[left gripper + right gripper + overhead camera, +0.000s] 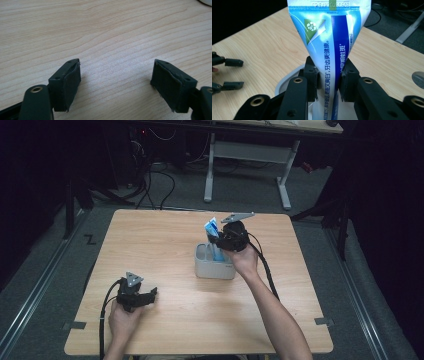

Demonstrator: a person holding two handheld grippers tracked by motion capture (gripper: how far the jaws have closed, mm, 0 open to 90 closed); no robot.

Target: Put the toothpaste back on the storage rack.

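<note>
A blue and white toothpaste tube stands upright with its lower end inside a small grey holder at the middle of the wooden table. My right gripper is shut on the tube; its two black pads press the tube from both sides just above the holder's rim. My left gripper rests near the table's front left, held by a hand. In the left gripper view its fingers stand wide apart over bare wood, with nothing between them.
The wooden table has bare room all around the holder. The other gripper shows far off at the left of the right gripper view. Behind the table stands a white desk frame with cables on a grey floor.
</note>
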